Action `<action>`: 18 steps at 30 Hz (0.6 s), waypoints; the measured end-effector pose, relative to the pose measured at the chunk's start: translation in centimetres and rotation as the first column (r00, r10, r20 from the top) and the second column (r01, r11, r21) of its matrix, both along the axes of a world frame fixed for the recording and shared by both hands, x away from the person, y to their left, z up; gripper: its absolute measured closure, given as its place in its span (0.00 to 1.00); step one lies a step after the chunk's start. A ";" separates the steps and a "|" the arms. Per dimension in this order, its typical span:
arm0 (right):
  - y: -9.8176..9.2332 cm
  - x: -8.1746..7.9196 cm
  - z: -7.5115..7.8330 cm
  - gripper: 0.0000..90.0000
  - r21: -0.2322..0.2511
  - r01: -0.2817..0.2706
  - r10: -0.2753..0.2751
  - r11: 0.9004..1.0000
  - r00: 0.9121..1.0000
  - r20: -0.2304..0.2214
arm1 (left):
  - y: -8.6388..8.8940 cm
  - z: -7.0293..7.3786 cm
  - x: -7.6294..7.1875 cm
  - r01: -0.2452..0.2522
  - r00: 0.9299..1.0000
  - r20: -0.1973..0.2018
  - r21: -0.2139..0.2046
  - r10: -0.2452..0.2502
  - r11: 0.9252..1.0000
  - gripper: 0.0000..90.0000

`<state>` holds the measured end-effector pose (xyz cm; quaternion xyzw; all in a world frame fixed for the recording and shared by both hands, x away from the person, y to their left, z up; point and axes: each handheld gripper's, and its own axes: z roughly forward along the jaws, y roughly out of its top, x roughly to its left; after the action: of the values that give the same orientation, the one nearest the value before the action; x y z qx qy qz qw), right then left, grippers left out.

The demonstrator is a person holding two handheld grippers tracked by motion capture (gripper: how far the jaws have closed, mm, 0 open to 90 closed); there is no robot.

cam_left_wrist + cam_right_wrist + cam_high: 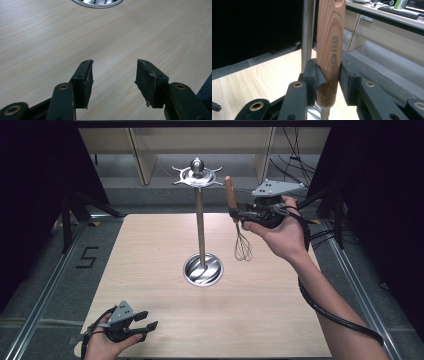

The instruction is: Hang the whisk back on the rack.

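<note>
A pale wood-grain counter (pixel 150 250) takes up the middle of the high view, with grey floor (pixel 45 270) around it. A black "5" (pixel 87 257) is marked on the floor at the left, beside a metal rail (pixel 37 307). Black panels (pixel 35 165) stand at both upper corners. Light wooden legs (pixel 142 162) and dark cables (pixel 295 157) show along the top. A keyboard (pixel 398 11) lies at the upper right of the right gripper view.

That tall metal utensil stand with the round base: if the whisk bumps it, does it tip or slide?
The tall polished metal stand is probably top-heavy: a thin pole carries a spiked hook ring high above a small dished base. A bump near the top would likelier tip it than slide it. Its smooth base on the light wooden table may also skid.
</note>
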<state>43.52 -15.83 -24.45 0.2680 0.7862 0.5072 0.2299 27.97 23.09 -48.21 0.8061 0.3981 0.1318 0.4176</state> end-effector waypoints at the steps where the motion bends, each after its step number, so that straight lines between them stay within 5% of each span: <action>1: 0.0 0.1 -0.1 0.78 0.008 -0.004 0.004 1.000 1.000 -0.002 | 0.0 0.0 0.0 0.004 1.000 0.000 0.006 -0.004 1.000 0.52; 18: 0.3 0.4 0.4 0.78 0.013 -0.008 0.008 1.000 1.000 -0.012 | 0.0 0.0 0.0 0.000 1.000 -0.001 -0.001 0.000 1.000 0.52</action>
<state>43.88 -15.58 -24.08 0.2695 0.7854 0.5115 0.2214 27.95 23.10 -48.20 0.8059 0.3983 0.1314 0.4178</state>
